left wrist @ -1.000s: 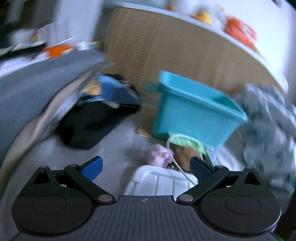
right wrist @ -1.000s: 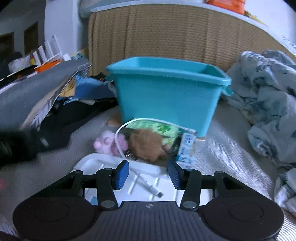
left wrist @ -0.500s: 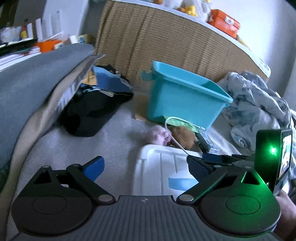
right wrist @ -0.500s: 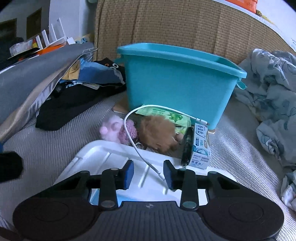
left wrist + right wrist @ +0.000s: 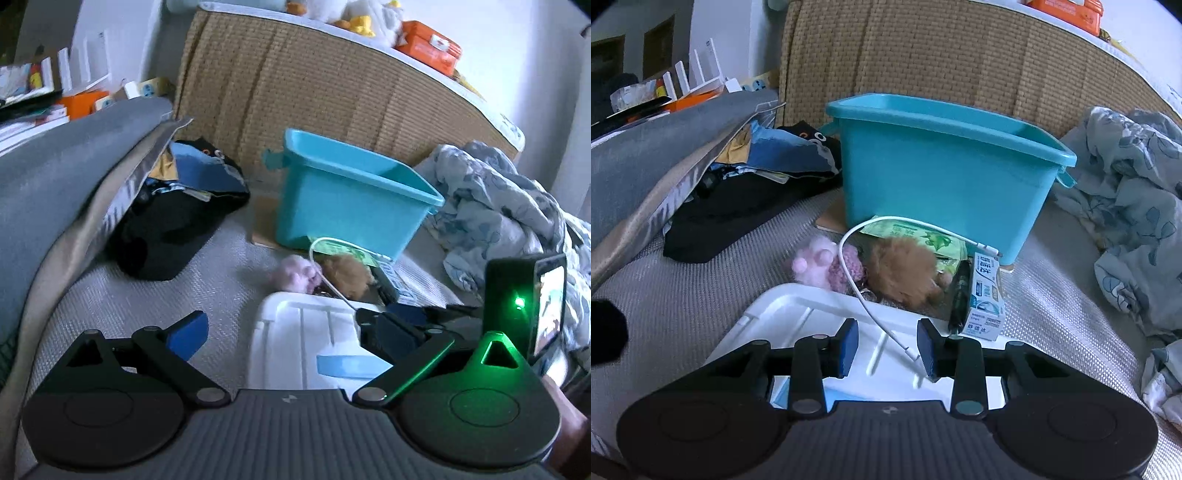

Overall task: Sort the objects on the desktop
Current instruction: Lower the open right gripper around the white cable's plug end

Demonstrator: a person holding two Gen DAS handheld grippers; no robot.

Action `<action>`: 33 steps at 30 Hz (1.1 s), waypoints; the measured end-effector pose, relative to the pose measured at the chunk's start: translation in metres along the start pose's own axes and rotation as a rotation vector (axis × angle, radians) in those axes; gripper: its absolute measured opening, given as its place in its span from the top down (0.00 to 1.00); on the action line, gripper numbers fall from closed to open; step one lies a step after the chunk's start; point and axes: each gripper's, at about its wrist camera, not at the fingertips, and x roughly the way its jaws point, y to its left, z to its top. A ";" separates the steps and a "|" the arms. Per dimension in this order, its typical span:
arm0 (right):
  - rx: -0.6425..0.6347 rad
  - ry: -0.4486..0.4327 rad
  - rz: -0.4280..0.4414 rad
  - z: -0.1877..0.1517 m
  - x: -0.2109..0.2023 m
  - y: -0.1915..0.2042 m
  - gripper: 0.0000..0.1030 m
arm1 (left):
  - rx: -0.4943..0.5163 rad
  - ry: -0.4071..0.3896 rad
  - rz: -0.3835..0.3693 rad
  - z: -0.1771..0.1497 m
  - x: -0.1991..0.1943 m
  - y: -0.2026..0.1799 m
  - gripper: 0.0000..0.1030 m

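- I hold the right gripper [image 5: 886, 345] low over the white ribbed plastic tray [image 5: 798, 306], jaws partly open and empty. The plug end of the white charging cable [image 5: 882, 328] lies between the blue pads, not yet pinched.
- I judge this placement to be a set-up for taking the cable first: its free end rests on the tray, the rest arcs back over the pile, so it can be lifted without disturbing the other items.
- I hold the left gripper [image 5: 284, 332] wide open and empty, near the tray's left edge, off to the side, so that the right gripper has room to work.
- The cable loops over a pink knitted plush toy [image 5: 822, 266] and a brown furry plush toy [image 5: 905, 273], both lying on the grey woven mat [image 5: 683, 295] between the tray's far edge and the bin.
- Beside the brown toy: a green printed packet [image 5: 912, 234], a black pen [image 5: 960, 295] and a small white-and-blue carton [image 5: 984, 299] standing against the tray's far right corner.
- The teal rectangular plastic bin [image 5: 942, 184] stands just behind the pile, against the woven wicker headboard [image 5: 923, 55]. Its inside is hidden from both views; I cannot tell what it holds.
- The tray holds the cable end and a pale blue flat strip [image 5: 351, 365] near its near edge; nothing else is visible in it.
- Risk, as I judge it: pulling the cable may drag the pink toy along.
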 end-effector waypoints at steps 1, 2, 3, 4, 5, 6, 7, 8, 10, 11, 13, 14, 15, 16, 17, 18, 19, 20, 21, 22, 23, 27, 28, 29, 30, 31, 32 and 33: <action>-0.006 -0.002 0.001 0.000 -0.001 0.000 0.62 | -0.003 0.002 0.001 0.001 0.000 -0.001 0.03; -0.005 0.000 0.004 -0.001 -0.002 0.000 0.62 | -0.006 0.004 0.003 0.003 -0.001 -0.003 0.03; 0.001 0.006 0.007 -0.001 -0.002 -0.001 0.62 | -0.008 0.011 0.003 0.005 -0.001 -0.004 0.03; 0.012 0.014 0.011 -0.001 -0.001 -0.003 0.62 | 0.006 0.021 -0.006 0.008 -0.002 -0.006 0.03; 0.025 0.021 0.015 -0.001 -0.001 -0.005 0.62 | 0.030 0.021 -0.011 0.012 -0.003 -0.008 0.03; 0.042 0.024 0.016 -0.001 0.000 -0.006 0.62 | 0.048 0.012 -0.005 0.014 -0.005 -0.009 0.03; 0.051 0.022 0.019 0.000 0.001 -0.007 0.62 | 0.063 0.002 0.003 0.017 -0.007 -0.009 0.02; 0.057 0.019 0.023 0.001 0.001 -0.007 0.62 | 0.075 0.004 0.003 0.018 -0.006 -0.009 0.01; 0.034 0.009 0.027 0.002 0.001 -0.005 0.62 | 0.056 0.003 0.009 0.014 0.000 -0.007 0.02; 0.018 0.003 0.026 0.002 0.000 -0.004 0.62 | 0.037 0.005 0.010 0.011 0.003 -0.005 0.02; -0.014 -0.004 0.016 0.000 -0.002 -0.003 0.62 | 0.034 0.039 -0.012 0.009 0.011 -0.005 0.02; -0.024 -0.004 0.004 -0.001 -0.002 -0.004 0.62 | 0.038 0.037 -0.014 0.010 0.013 -0.006 0.02; -0.027 -0.007 -0.004 -0.001 -0.002 -0.004 0.62 | 0.036 0.031 -0.014 0.010 0.014 -0.007 0.02; -0.031 -0.011 -0.012 -0.002 -0.002 -0.005 0.62 | 0.036 0.031 -0.033 0.011 0.015 -0.008 0.02; -0.035 -0.013 -0.019 -0.002 -0.001 -0.006 0.62 | 0.049 0.030 -0.040 0.011 0.017 -0.009 0.02; -0.039 -0.012 -0.021 -0.001 0.000 -0.006 0.62 | 0.064 0.029 -0.042 0.010 0.019 -0.012 0.02; -0.040 -0.011 -0.023 -0.001 0.000 -0.006 0.62 | 0.079 0.027 -0.044 0.009 0.021 -0.014 0.02; -0.041 -0.011 -0.026 -0.001 0.001 -0.006 0.62 | 0.094 0.028 -0.045 0.008 0.022 -0.015 0.02; -0.040 -0.011 -0.028 -0.001 0.001 -0.006 0.63 | 0.109 0.031 -0.049 0.007 0.024 -0.017 0.03; -0.042 -0.010 -0.030 0.000 0.002 -0.006 0.66 | 0.116 0.030 -0.051 0.006 0.024 -0.017 0.03; -0.049 -0.006 -0.033 0.000 0.003 -0.006 0.66 | 0.122 0.028 -0.052 0.005 0.025 -0.018 0.03; -0.068 0.004 -0.055 -0.003 0.009 -0.003 0.66 | 0.118 0.030 -0.040 0.002 0.030 -0.012 0.03; -0.069 0.012 -0.048 -0.004 0.010 -0.002 0.66 | 0.104 0.041 -0.039 0.002 0.033 -0.010 0.03; -0.076 0.016 -0.044 -0.004 0.011 0.000 0.66 | 0.090 0.046 -0.039 0.002 0.034 -0.007 0.03; -0.082 0.021 -0.040 -0.005 0.013 0.001 0.66 | 0.078 0.046 -0.038 0.002 0.035 -0.005 0.03; -0.089 0.024 -0.036 -0.006 0.014 0.003 0.68 | 0.072 0.045 -0.038 0.003 0.035 -0.003 0.03; -0.098 0.025 -0.033 -0.007 0.015 0.005 0.69 | 0.070 0.042 -0.038 0.004 0.035 -0.001 0.03; -0.110 0.027 -0.036 -0.008 0.016 0.006 0.69 | 0.068 0.038 -0.037 0.004 0.035 0.000 0.03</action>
